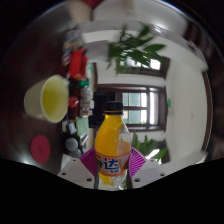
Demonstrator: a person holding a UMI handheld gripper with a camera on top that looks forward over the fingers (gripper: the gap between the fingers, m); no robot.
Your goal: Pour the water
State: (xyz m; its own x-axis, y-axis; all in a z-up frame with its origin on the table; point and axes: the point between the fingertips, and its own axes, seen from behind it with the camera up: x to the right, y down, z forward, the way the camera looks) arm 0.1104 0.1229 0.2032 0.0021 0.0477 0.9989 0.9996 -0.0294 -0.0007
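One orange-drink plastic bottle (111, 152), black cap, white label, upright between two gripper (111, 172) fingers; pink pads (90, 160) clamped against both sides. One pale yellow cup (47, 98) beyond, up left. One window (135, 103) behind. One leafy plant (137, 47) above.

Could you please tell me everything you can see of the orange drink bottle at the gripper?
The orange bottle looks like clear plastic filled with orange liquid. It has a black cap and a blue and white label band low on its body. It appears upright in the view, between the gripper fingers, whose pink pads show at either side of it and seem to press on it. Its base is hidden, so what it rests on cannot be told.
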